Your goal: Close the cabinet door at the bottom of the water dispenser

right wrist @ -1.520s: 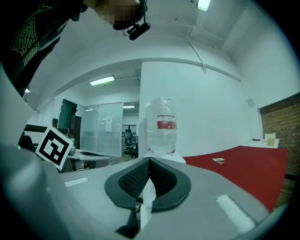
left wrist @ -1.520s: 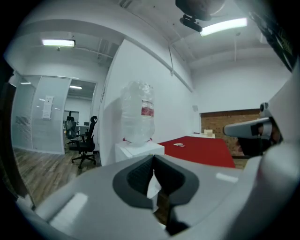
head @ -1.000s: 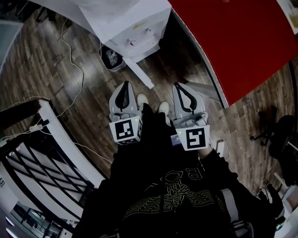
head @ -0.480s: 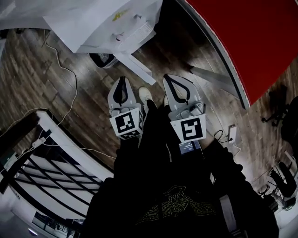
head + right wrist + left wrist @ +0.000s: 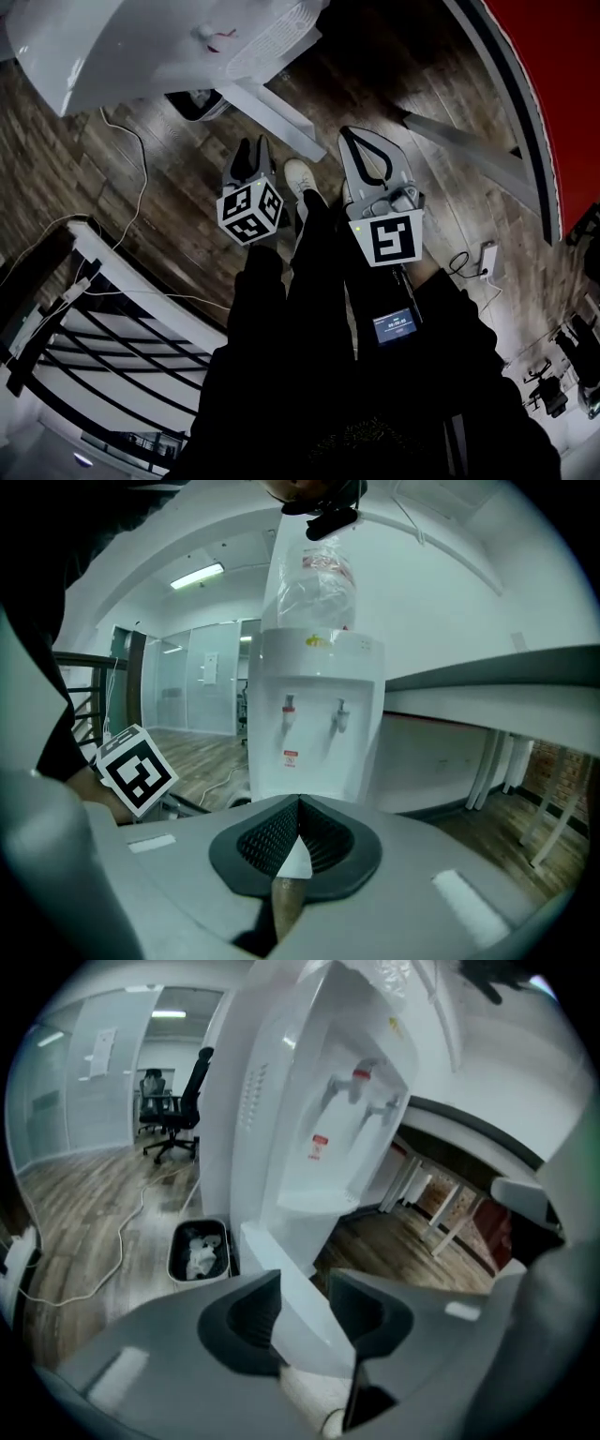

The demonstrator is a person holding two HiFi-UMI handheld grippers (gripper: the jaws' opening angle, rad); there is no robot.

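Observation:
The white water dispenser (image 5: 141, 42) stands at the head view's top left, with two taps over a drip tray (image 5: 361, 1096). Its bottom cabinet door (image 5: 272, 117) stands swung out as a narrow white panel towards me. My left gripper (image 5: 251, 148) points down at that door; its jaws are opening, and the door's edge (image 5: 300, 1321) shows through the gap with no pad on it. My right gripper (image 5: 358, 141) hangs to the right of the door, shut and empty. In the right gripper view the dispenser (image 5: 314, 714) is straight ahead beyond the shut right gripper (image 5: 299, 803).
A small bin (image 5: 199, 1251) with crumpled paper stands left of the dispenser, and a cable (image 5: 141, 178) trails over the wood floor. A black-and-white railing (image 5: 103, 309) is at lower left, a red wall (image 5: 553, 75) and a white desk (image 5: 487, 705) at right. My shoe (image 5: 300, 173) is between the grippers.
Both grippers have sunk towards the floor and nearer the dispenser. The left gripper has rolled, turning its marker cube, and its jaws have parted. The right stays shut.

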